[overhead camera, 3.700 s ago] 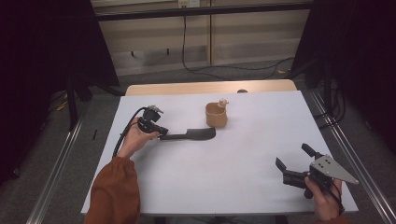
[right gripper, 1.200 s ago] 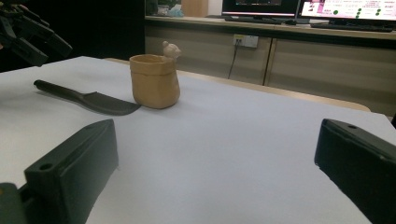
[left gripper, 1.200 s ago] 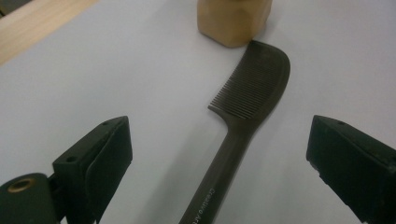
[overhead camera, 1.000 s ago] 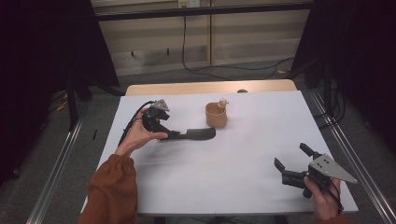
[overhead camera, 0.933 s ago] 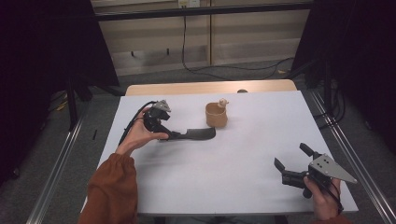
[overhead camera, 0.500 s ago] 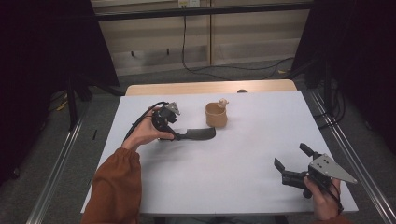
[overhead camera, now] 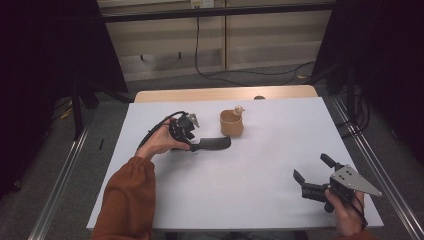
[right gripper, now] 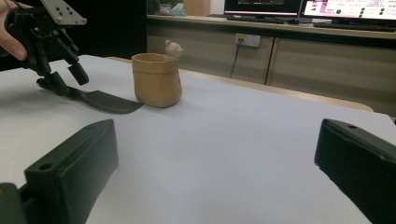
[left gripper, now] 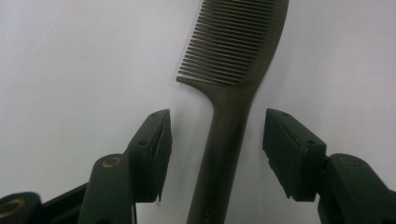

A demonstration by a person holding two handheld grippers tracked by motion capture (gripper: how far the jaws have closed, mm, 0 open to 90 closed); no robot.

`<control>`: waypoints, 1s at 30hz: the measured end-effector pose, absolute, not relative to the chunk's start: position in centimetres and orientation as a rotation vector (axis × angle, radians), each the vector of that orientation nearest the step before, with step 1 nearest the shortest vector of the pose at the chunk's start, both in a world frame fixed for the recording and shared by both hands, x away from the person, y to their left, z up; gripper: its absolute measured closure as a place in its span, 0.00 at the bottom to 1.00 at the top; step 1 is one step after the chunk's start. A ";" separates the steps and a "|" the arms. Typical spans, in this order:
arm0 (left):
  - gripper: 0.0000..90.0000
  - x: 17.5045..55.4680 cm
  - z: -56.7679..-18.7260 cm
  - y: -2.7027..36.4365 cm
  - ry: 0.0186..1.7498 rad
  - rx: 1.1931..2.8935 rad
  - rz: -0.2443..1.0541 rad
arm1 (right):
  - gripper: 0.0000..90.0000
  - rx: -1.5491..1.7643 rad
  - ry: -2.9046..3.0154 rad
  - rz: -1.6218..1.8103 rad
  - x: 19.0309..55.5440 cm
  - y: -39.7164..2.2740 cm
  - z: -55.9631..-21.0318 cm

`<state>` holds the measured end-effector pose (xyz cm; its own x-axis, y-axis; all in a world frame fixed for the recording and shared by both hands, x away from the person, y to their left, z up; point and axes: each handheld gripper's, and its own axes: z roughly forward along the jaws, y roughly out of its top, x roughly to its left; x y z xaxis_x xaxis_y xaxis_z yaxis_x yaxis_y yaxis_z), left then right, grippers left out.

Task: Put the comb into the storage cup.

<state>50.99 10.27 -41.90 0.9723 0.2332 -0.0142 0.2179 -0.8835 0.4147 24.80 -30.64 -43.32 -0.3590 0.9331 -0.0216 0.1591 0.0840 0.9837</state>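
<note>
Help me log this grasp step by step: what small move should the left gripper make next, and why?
Probably finish closing on the comb. The left gripper already straddles the handle, which lies between its jaws with a gap on each side; the jaws have just been closing but the pads do not yet touch it. The comb lies flat on the table.

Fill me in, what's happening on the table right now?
The left gripper is down over the handle of the black comb on the white table. Its jaws straddle the handle and have just been closing, but the pads don't press on it yet. The tan cup stands just beyond the comb's toothed end. The right gripper sits open near the table's front right, holding nothing.
</note>
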 end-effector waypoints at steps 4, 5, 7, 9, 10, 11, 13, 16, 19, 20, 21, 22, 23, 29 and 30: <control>0.53 50.9 -42.2 10.0 0.302 2.714 0.044 | 0.00 1.102 1.633 1.345 24.8 -30.6 -43.3; 0.55 50.9 -42.2 10.0 0.302 2.714 0.044 | 0.00 1.102 1.633 1.345 24.8 -30.6 -43.3; 0.56 51.0 -42.3 9.9 0.317 2.719 0.036 | 0.00 1.100 1.636 1.340 24.8 -30.6 -43.3; 0.60 51.1 -42.3 9.9 0.297 2.734 0.042 | 0.00 1.102 1.635 1.342 24.8 -30.6 -43.3; 0.61 51.0 -42.4 9.9 0.318 2.720 0.029 | 0.00 1.103 1.634 1.341 24.8 -30.6 -43.3; 0.63 51.0 -42.4 9.8 0.308 2.729 0.015 | 0.00 1.102 1.634 1.341 24.8 -30.7 -43.3; 0.64 51.2 -42.5 9.7 0.276 2.759 0.003 | 0.00 1.106 1.639 1.342 24.8 -30.6 -43.3; 0.67 51.2 -42.4 9.6 0.275 2.766 0.023 | 0.00 1.103 1.638 1.339 24.8 -30.6 -43.3; 0.71 51.3 -42.4 9.4 0.261 2.779 0.009 | 0.00 1.104 1.638 1.338 24.8 -30.6 -43.3; 0.71 51.3 -42.4 9.3 0.273 2.776 0.007 | 0.00 1.104 1.639 1.338 24.8 -30.6 -43.3; 0.71 51.3 -42.4 9.3 0.260 2.785 -0.002 | 0.00 1.103 1.639 1.341 24.8 -30.6 -43.3; 0.72 51.4 -42.3 9.2 0.254 2.793 -0.008 | 0.00 1.105 1.638 1.339 24.8 -30.6 -43.3; 0.72 51.4 -42.3 9.1 0.245 2.799 -0.005 | 0.00 1.105 1.638 1.337 24.8 -30.6 -43.4; 0.75 51.4 -42.4 8.7 0.253 2.814 -0.021 | 0.00 1.102 1.640 1.338 24.8 -30.6 -43.3; 0.75 51.5 -42.3 8.7 0.227 2.831 -0.024 | 0.00 1.102 1.641 1.340 24.8 -30.6 -43.3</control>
<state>51.52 8.68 -42.27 0.9874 0.1534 -0.0399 0.1583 -0.9425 0.2943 24.81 -30.62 -43.34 -0.3611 0.9323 -0.0224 0.1640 0.0872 0.9826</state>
